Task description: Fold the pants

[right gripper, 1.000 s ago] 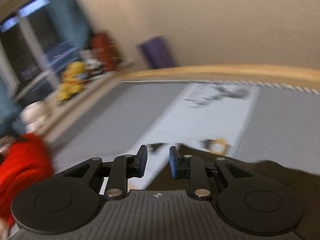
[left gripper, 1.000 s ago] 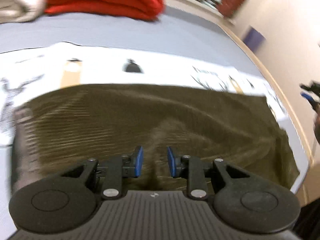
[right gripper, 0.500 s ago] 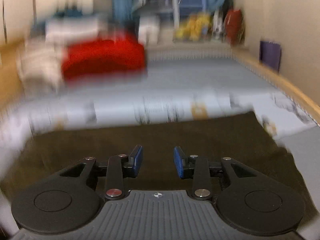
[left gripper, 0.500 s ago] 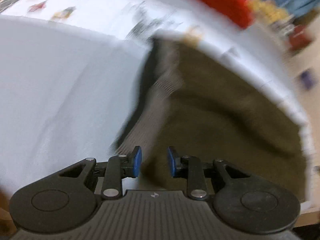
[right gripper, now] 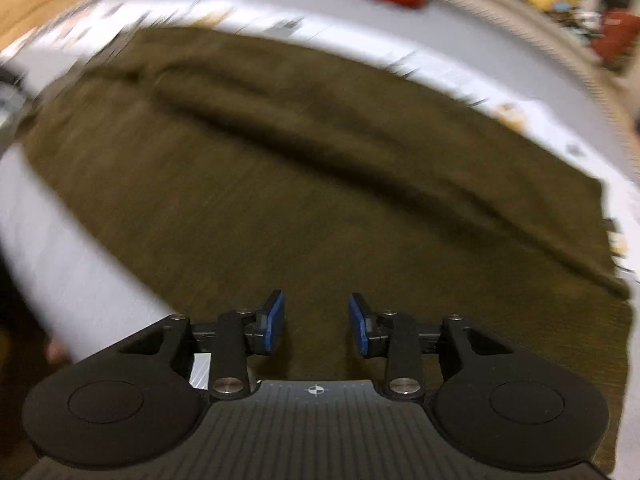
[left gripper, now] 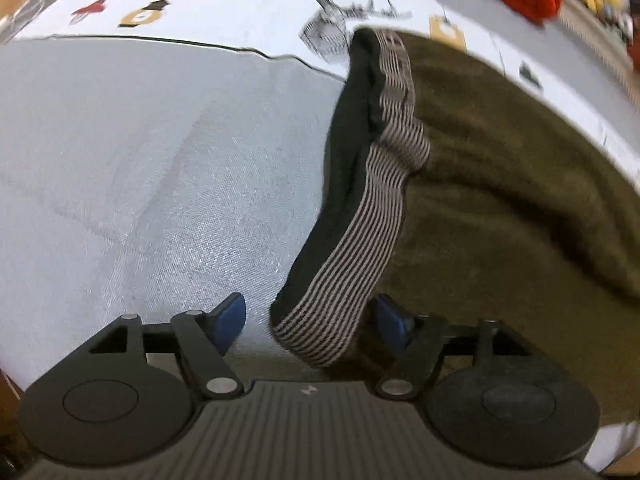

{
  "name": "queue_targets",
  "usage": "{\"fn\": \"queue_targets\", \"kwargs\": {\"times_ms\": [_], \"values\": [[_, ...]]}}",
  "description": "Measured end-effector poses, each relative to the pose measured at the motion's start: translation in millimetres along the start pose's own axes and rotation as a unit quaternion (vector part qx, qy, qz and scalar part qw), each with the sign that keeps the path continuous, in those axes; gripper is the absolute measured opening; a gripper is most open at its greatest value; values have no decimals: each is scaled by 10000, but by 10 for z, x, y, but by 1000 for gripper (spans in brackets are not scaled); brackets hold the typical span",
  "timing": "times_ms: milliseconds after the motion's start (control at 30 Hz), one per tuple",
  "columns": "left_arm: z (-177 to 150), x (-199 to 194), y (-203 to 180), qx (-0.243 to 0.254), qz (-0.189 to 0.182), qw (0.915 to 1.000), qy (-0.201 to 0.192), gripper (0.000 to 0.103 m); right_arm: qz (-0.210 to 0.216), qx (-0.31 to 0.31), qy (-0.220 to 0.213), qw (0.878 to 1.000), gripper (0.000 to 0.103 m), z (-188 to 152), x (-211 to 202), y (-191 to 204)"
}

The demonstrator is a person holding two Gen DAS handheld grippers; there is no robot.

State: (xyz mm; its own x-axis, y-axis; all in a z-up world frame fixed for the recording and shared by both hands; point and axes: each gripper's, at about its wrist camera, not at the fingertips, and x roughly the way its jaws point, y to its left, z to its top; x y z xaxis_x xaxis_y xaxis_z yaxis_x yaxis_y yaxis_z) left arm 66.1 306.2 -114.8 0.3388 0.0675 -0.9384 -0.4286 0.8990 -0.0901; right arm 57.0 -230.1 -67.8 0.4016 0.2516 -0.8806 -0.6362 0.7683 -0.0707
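With the olive pants (left gripper: 500, 184) spread flat on the bed (left gripper: 140, 160), my left tool (left gripper: 310, 320) has just been opening, straddling the striped waistband (left gripper: 352, 280), my right tool (right gripper: 316, 326) likewise opening, empty above the cloth; next I judge both must clamp an edge.

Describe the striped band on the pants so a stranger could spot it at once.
Start at the grey bed cover, where dark olive pants lie spread out. Follow their left edge in the left wrist view down to the striped waistband, whose lower end sits between the open jaws of the left hand-held gripper. It alone carries fine black-and-pale stripes beside a plain black lining; everything around it is solid coloured.
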Motion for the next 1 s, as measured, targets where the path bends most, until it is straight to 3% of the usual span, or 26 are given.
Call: {"fn": "queue_targets", "kwargs": {"times_ms": [67, 133, 200, 300, 467, 600, 700, 733, 867, 933, 1000], "values": [[-16, 47, 16, 54, -17, 10000, 31, 74, 117, -226, 175, 9995, 45, -33, 57, 108], [-43, 55, 7, 191, -130, 9997, 52, 54, 169, -299, 301, 9990, 48, -52, 106, 165], [-56, 25, -40, 372, -180, 9991, 36, 41, 171, -331, 418, 9984, 49, -55, 160, 182], [-134, -74, 7, 524, -164, 9985, 71, 36, 201, -332, 523, 9979, 50, -62, 200, 183], [-267, -229, 169, 524, 2, 9986, 95, 37, 345, -425, 526, 9971, 50, -42, 223, 133], [-268, -323, 106, 737, 24, 9972, -137, 48, 361, -616, 477, 9963, 50, -62, 213, 188], [-250, -443, 38, 795, 216, 9953, -515, 48, 506, -582, 486, 9958, 34, -82, 207, 152], [-237, -486, 4, 792, 162, 9946, -651, 48, 553, -564, 486, 9957, 25, -94, 196, 136], [-179, -555, -209, 974, -298, 9906, -914, 48, 781, -338, 445, 9954, 22, -120, 138, 35], [-171, -514, -349, 1199, -469, 9881, -841, 48, 880, -72, 309, 9956, 22, -86, 78, -48], [-182, -401, -454, 1359, -548, 9878, -527, 48, 911, 241, 39, 9955, 22, -57, -14, -158]]}}
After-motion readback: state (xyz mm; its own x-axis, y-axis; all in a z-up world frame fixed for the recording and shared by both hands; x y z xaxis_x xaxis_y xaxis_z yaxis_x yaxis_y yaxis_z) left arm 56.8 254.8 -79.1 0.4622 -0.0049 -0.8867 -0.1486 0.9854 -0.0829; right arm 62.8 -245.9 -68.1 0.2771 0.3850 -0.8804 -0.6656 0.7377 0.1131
